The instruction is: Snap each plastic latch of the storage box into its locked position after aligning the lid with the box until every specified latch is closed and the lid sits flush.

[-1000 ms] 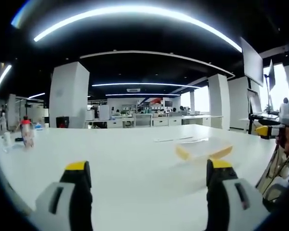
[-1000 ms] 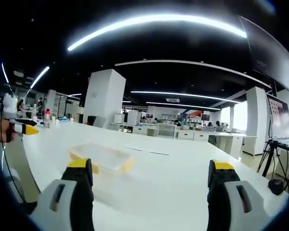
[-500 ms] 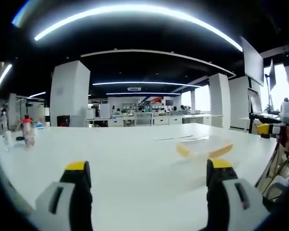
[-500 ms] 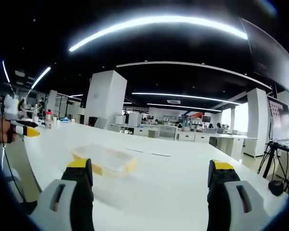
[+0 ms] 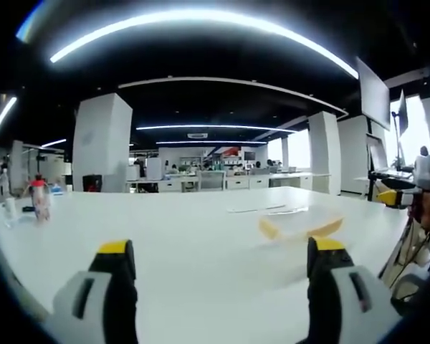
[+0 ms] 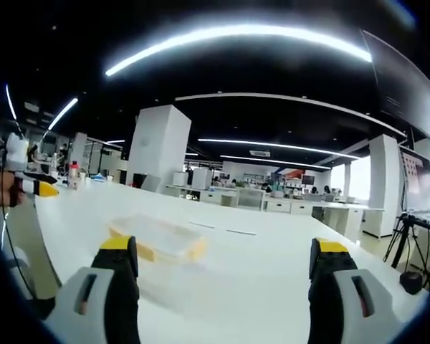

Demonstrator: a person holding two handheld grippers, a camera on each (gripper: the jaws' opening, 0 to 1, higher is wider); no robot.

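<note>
We judge the task to be at its very start. The storage box (image 6: 158, 239), clear plastic with yellow latches (image 6: 196, 251) at its ends, rests on the white table (image 6: 272, 265), and neither gripper touches it.

Right gripper view: the right gripper (image 6: 222, 283) has its jaws spread wide with nothing between them; the box lies beyond the left jaw, well apart from both tips. The left gripper (image 6: 36, 188) enters at the far left edge, held in a person's hand.

Left gripper view: the left gripper (image 5: 218, 283) is likewise spread and empty. Here the storage box (image 5: 299, 228) sits to the right, just past the right jaw tip, and the right gripper (image 5: 395, 196) appears at the right edge. A bottle (image 5: 39, 198) stands far off to the left on the table (image 5: 179, 229).

A clear lid seems to rest on the box, but we cannot tell whether it is flush, nor whether any latch is closed; the yellow tabs appear to angle outward, which suggests they are open. We therefore count alignment and every latch as left to do.

Orientation: the box lies flat, opening side up. Its long axis runs roughly across both views, slightly receding to the right in the right gripper view, with one yellow latch at each short end.
</note>
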